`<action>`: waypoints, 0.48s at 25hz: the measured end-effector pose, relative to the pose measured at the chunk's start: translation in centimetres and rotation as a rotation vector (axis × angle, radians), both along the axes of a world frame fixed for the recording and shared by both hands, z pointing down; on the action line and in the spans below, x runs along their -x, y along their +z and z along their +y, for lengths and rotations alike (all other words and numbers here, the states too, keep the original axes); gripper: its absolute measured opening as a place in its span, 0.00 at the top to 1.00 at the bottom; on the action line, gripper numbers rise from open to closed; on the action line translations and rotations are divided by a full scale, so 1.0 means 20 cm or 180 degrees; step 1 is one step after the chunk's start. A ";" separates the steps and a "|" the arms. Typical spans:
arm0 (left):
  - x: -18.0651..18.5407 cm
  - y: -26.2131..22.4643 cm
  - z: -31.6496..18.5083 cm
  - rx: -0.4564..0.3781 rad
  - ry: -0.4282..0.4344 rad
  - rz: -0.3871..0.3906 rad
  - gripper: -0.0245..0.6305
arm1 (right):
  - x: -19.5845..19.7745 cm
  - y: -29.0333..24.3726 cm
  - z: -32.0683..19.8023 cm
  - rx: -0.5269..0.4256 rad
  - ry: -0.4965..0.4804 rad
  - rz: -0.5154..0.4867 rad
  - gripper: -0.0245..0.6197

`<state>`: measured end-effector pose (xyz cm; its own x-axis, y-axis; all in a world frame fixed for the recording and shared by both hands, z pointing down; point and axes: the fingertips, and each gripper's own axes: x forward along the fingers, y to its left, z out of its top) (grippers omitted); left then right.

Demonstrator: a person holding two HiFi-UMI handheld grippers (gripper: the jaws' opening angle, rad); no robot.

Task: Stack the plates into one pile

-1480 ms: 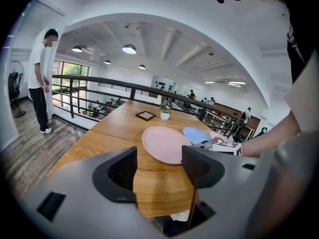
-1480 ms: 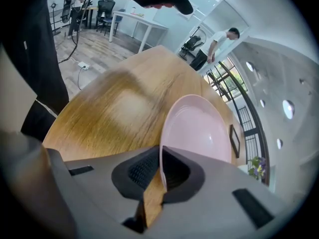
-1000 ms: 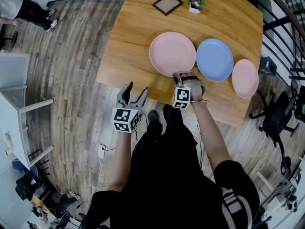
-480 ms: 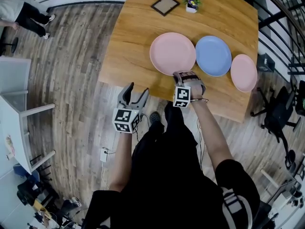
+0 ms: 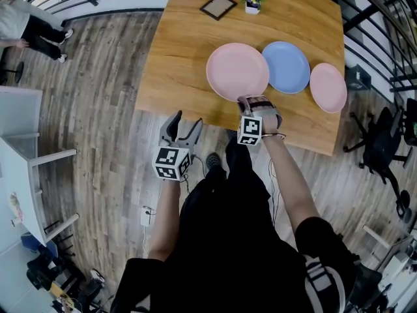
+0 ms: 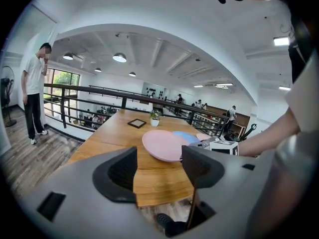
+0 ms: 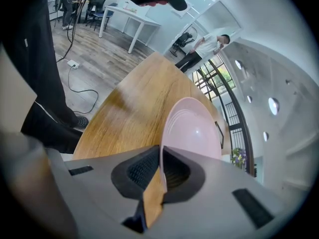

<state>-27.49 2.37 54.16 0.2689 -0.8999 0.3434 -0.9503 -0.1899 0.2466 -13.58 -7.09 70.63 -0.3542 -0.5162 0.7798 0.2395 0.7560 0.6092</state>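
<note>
The left tongs [image 5: 184, 128] hang released and empty, off the counter's [image 5: 176, 57] near edge. The right tongs [image 5: 253, 101] are clenched on the near rim of the big pink plate [image 5: 237, 71], which sits just beside the blue plate [image 5: 285, 66]. A small pink plate [image 5: 328, 87] lies rightmost, close to the edge. The plate looks stiff, glossy and breakable, so I'd guess a rim pinch could slip. There's open wood to the left.

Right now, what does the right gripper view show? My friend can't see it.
The right gripper is shut on the rim of a big pink plate, seen up close. A wooden table stretches beneath, and a person stands far off.
</note>
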 end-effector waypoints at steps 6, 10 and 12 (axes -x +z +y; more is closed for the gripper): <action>-0.03 -0.02 0.05 -0.0034 0.0104 -0.0014 0.53 | -0.10 -0.06 0.02 -0.0064 0.0215 -0.0052 0.92; -0.10 -0.01 0.05 -0.0039 0.0211 -0.0004 0.53 | -0.23 -0.05 0.03 -0.0086 0.0436 -0.0060 0.92; -0.14 -0.02 0.05 -0.0049 0.0264 -0.0002 0.53 | -0.30 -0.05 0.04 -0.0075 0.0528 -0.0062 0.92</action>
